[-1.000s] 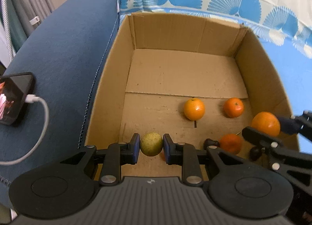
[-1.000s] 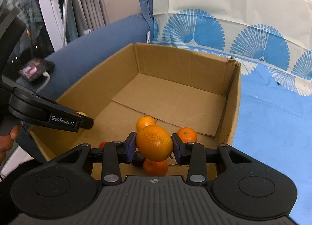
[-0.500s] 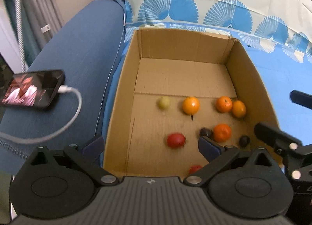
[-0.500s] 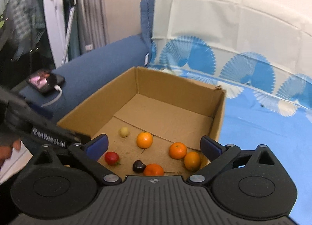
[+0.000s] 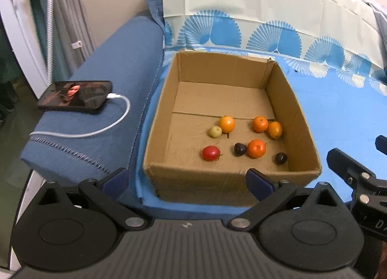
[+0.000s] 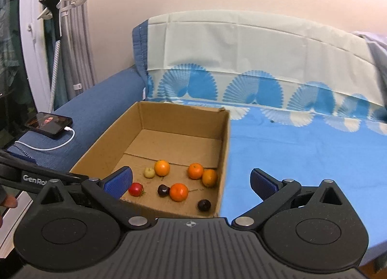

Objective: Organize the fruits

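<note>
"Blue cloth (image 5: pixel 338 114) covers the sofa, and a cardboard box (image 5: pixel 159 119) sits on it, just beside the blue armrest (image 5: pixel 116 66). What do your grippers hold?"

"Nothing at all. My left gripper (image 5: pixel 186 182) is spread wide, and its blue pads (image 5: pixel 257 181) hang in front of the near wall of the box. My right gripper (image 6: pixel 191 179) is spread wide too, with nothing between its pads. Neither one touches any fruit."

"Where is the fruit?"

"All of it lies on the floor of the box, in the near half. A small yellow-green fruit (image 5: pixel 215 131) touches a round orange (image 5: pixel 226 124). More to the right, another orange (image 5: pixel 260 124) touches a longer orange fruit (image 5: pixel 275 130) close to the right wall. Nearer to me there is a red fruit (image 5: pixel 211 153) by itself. A dark plum (image 5: pixel 240 149) sits right against a big orange (image 5: pixel 256 148). A second dark plum (image 5: pixel 281 158) sits alone near the right corner."

"What else do you see?"

"A phone (image 5: pixel 75 96) lies on the armrest with its screen lit up. A white cable (image 5: pixel 116 121) is plugged into it."
</note>
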`<state>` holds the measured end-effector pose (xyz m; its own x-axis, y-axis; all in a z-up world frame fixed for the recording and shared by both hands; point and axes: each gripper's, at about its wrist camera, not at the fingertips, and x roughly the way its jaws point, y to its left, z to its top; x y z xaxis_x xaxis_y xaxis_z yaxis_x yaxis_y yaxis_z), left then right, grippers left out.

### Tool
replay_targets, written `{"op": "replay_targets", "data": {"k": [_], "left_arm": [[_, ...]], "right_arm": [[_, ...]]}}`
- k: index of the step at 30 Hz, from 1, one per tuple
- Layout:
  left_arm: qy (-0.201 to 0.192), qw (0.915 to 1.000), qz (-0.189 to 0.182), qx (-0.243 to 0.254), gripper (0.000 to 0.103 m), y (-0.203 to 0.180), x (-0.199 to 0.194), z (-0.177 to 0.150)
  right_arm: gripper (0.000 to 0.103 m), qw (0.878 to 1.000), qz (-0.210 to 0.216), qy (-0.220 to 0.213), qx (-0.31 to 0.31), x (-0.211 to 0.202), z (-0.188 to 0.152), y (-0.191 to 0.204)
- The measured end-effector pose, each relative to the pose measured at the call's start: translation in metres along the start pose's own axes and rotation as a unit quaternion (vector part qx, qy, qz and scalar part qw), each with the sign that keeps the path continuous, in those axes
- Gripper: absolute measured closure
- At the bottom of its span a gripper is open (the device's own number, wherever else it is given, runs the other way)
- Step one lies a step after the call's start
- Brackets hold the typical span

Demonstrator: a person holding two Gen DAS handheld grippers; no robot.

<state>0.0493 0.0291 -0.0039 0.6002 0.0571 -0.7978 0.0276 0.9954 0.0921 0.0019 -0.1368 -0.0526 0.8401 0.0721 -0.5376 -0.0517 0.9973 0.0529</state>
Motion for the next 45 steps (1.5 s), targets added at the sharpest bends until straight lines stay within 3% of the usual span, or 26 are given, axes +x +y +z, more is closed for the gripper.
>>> {"op": "replay_targets", "data": {"k": [5,10,45], "left_arm": [[-0.006,0.9998,0.015,0.010,0.000,0.001,-0.013,-0.017],[0.008,1.0000,0.000,-0.001,0.000,0.002,-0.010,-0.020],[0.031,0.9993,0.020,0.005,0.000,0.003,0.017,-0.015]], "right_arm": [[0.001,1.000,0.004,-0.005,-0.011,-0.019,-0.013,0.009],[0.001,1.000,0.014,-0.002,-0.024,-0.023,-0.019,0.014],[0.001,1.000,0.012,0.022,-0.015,0.004,-0.021,0.011]]}}
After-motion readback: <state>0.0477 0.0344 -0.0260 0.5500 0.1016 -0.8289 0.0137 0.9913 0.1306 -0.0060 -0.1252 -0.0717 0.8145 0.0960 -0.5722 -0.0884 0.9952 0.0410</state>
